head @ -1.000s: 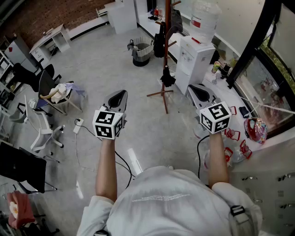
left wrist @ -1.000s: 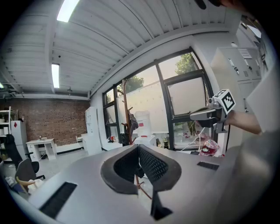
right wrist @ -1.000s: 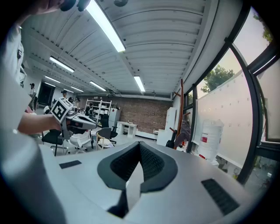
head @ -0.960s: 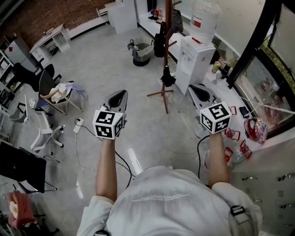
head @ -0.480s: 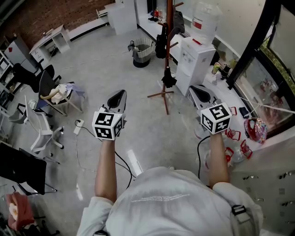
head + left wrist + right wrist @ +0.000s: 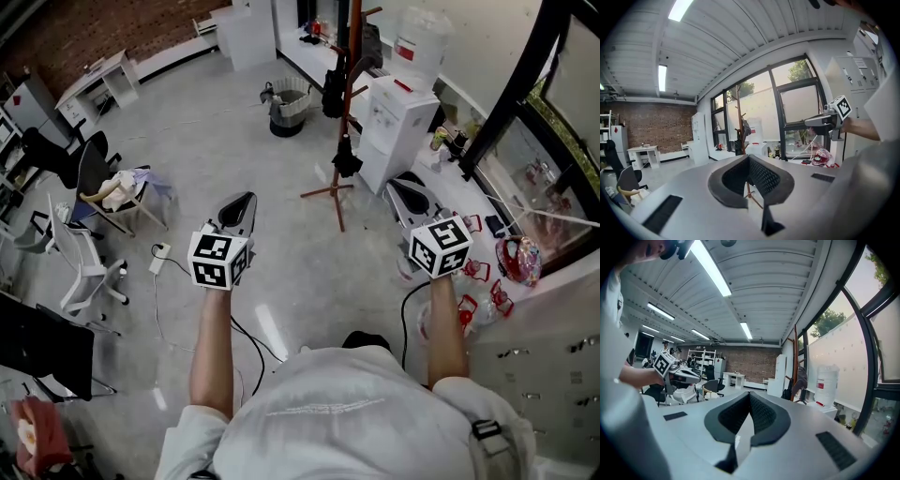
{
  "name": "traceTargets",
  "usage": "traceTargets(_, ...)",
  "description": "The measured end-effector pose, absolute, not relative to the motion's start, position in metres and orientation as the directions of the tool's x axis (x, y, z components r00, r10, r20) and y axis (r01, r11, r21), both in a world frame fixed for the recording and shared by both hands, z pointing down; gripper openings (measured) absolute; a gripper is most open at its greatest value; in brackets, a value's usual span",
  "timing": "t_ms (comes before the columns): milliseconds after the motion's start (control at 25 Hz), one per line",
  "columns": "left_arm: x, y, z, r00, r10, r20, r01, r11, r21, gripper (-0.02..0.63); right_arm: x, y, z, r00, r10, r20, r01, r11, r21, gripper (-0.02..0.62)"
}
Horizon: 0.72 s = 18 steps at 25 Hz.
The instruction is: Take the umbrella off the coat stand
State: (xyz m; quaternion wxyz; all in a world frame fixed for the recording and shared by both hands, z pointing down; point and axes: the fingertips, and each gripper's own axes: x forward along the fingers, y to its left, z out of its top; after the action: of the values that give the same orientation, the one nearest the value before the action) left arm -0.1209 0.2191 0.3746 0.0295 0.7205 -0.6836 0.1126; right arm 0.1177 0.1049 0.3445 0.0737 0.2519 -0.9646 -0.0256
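The red-brown coat stand (image 6: 348,103) rises at the top middle of the head view, beside a white water dispenser. A black folded umbrella (image 6: 346,157) hangs low on its pole, with dark bags and a grey garment (image 6: 367,42) higher up. My left gripper (image 6: 246,200) and right gripper (image 6: 404,186) are held out level over the floor, well short of the stand, both shut and empty. The stand (image 6: 739,123) shows straight ahead in the left gripper view, and the stand (image 6: 794,363) sits right of centre in the right gripper view.
A water dispenser (image 6: 398,112) with a bottle stands just right of the stand. A dark bin (image 6: 287,108) sits to its left. Office chairs (image 6: 103,183) and a floor cable (image 6: 159,255) are at the left. A cluttered counter (image 6: 511,253) runs along the right.
Both grippers have drifted slightly lower in the head view and the stand has shifted a little right. The jaws stayed shut.
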Motion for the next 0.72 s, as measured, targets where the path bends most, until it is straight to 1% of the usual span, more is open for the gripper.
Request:
traceTargets(200,-0.137,0.228,0.387,0.056,-0.973,0.226,-0.992,-0.08,-0.099,0.015,0.104,0.118,0.356,-0.863,-0.476,0.17,-0.472,0.879,0.069,0.025)
traceTargets(360,-0.151,0.225,0.389,0.048,-0.972,0.229,-0.993,-0.071,-0.093,0.015,0.098,0.111,0.356,-0.86,-0.483,0.164,-0.481,0.875,0.058,0.025)
traceTargets(720,-0.185,0.183,0.398,0.012,-0.97,0.243,-0.995,-0.035,-0.092,0.015,0.073,0.056,0.369,-0.858,-0.481,0.179,-0.476,0.876,0.071,0.025)
